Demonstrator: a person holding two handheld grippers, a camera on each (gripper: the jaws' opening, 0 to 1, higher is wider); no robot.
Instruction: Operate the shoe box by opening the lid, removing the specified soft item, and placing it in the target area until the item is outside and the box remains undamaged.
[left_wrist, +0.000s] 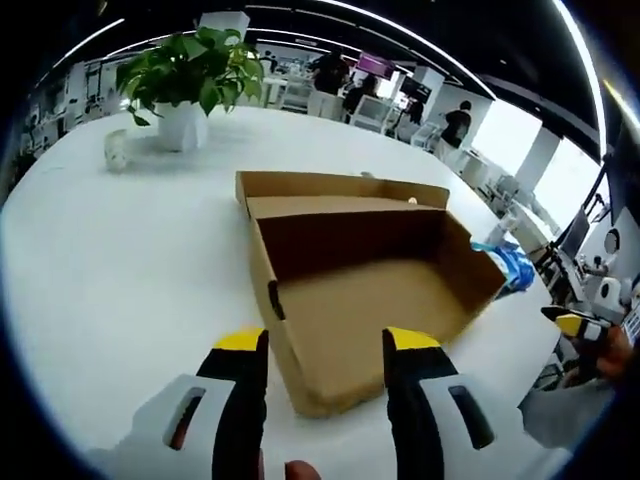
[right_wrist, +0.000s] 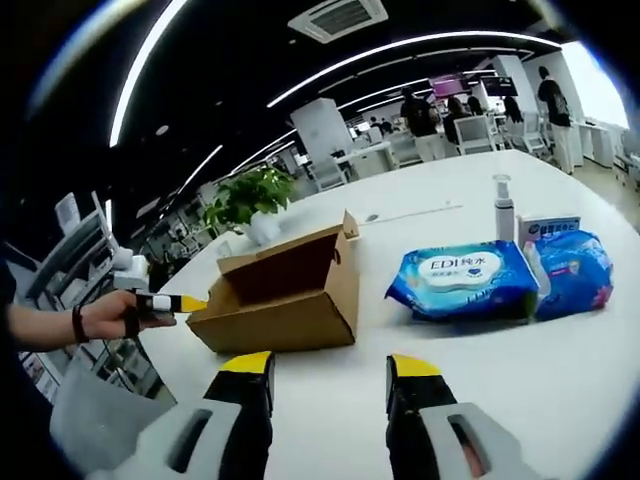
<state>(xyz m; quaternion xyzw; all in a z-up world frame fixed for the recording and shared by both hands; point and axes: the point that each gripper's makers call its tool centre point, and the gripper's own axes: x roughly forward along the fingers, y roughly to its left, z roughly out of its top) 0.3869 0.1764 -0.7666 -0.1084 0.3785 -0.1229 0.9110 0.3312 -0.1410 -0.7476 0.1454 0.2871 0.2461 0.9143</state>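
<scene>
An open brown cardboard shoe box (left_wrist: 370, 300) lies on the white table (left_wrist: 120, 260), its lid folded back on the far side and its inside bare. My left gripper (left_wrist: 326, 342) stands open just in front of the box's near corner, holding nothing. In the right gripper view the same box (right_wrist: 285, 290) lies left of centre, and a soft blue wipes pack (right_wrist: 465, 278) rests on the table to its right. My right gripper (right_wrist: 328, 368) is open and empty, short of both. The left gripper (right_wrist: 170, 302) shows at the box's left end, held by a hand.
A second blue pack (right_wrist: 570, 270), a small carton (right_wrist: 548, 228) and a spray bottle (right_wrist: 503, 208) sit beside the wipes. A potted plant (left_wrist: 185, 85) stands at the table's far side. The right gripper (left_wrist: 580, 325) shows past the table's edge. People and desks fill the background.
</scene>
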